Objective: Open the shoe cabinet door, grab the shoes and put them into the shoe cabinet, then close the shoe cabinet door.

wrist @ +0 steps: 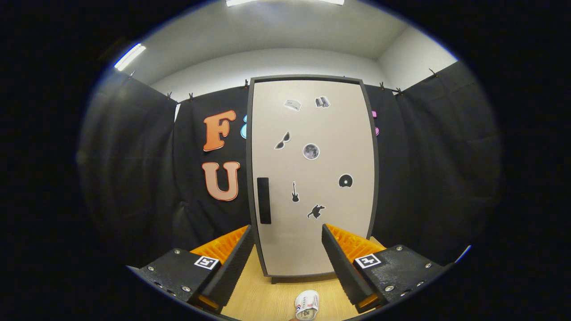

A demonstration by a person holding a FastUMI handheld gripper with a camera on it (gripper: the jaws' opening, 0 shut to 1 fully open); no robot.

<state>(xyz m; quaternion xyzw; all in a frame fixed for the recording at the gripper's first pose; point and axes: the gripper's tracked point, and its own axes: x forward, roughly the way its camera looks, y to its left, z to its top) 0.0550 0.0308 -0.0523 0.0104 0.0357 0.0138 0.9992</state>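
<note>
A shoe cabinet (pixel 312 178) stands upright at the centre of the frame on a light wooden table (pixel 267 298), its pale door (pixel 321 232) shut flush within a dark frame. A dark vertical handle (pixel 264 200) sits on the door's left side, a little below mid-height. Small stickers (pixel 311 151) are scattered over the door, among them a round moon-like disc at the centre, sunglasses to its left, a guitar and a running animal lower down.

In the lower part of the frame the claw (pixel 287 243) is spread wide and grips nothing; its two fingers (pixel 236 263) flank the lower portion of the door, their tips short of it as far as the view shows. Each finger carries a square black-and-white marker (pixel 207 262).

At the bottom centre of the frame, between the fingers and in front of the cabinet's base, a white shoe (pixel 307 305) lies on the table, cut off by the lower edge.

Black cloth (pixel 437 169) hangs behind and to both sides of the cabinet. A ceiling light (pixel 129 56) glows at the upper left.
</note>
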